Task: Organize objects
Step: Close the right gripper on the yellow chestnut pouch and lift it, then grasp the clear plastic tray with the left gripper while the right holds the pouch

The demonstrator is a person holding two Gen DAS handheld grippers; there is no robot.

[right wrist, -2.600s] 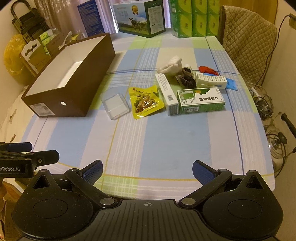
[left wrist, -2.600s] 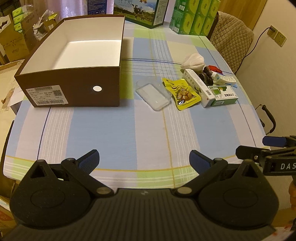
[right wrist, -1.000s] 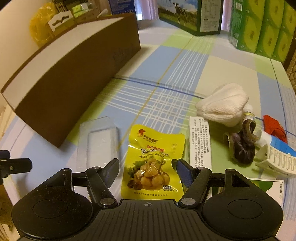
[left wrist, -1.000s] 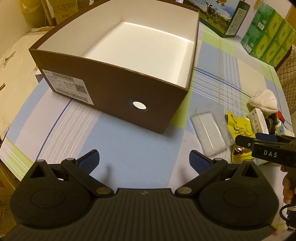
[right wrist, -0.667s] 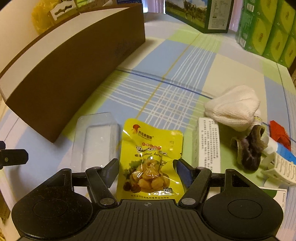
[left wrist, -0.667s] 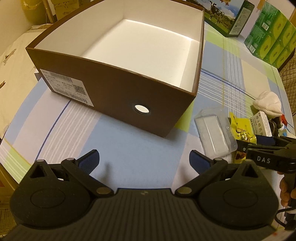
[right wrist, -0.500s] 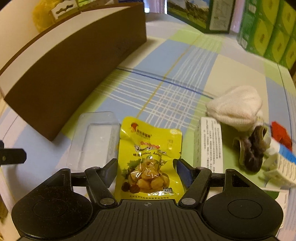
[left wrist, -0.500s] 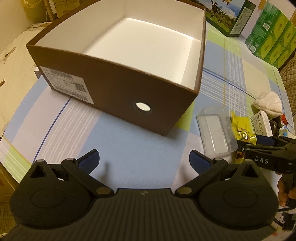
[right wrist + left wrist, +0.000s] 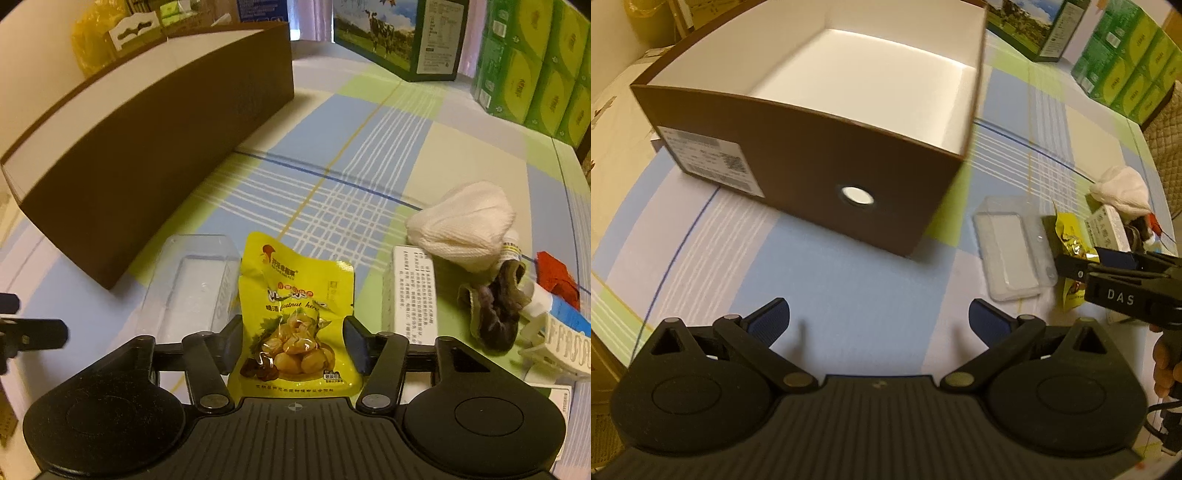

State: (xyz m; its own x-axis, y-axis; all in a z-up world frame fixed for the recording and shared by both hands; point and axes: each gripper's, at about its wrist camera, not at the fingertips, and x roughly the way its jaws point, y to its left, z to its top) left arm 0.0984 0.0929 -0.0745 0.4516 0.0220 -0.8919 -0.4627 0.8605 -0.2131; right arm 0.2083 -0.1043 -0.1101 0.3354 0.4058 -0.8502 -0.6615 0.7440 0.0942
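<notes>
Pouch and right tongs: the yellow chestnut pouch point(image 9: 295, 317) lay between the fingers of the right tongs point(image 9: 293, 341), its lower half flanked on both sides, its top lifted off the tabletop point(image 9: 369, 155).
Right tongs: narrowed about the pouch, pads at its edges (whether they truly pinched it, I could not tell).
Left tongs: the left tongs point(image 9: 877, 317) stood wide apart and held nothing, hovering over the tabletop before the brown box point(image 9: 812, 158).
Pouch look: glossy, crinkled, red logo at top, chestnuts pictured below.
Neighbours: clear plastic tray point(image 9: 192, 291) just left of the pouch, white carton point(image 9: 412, 291) just right, white cloth bundle point(image 9: 461, 225) beyond.
Box: open, white inside, well left of the pouch.
Change: half a second earlier the pouch lay flat; now its top edge was raised and the fingers sat closer in.
</notes>
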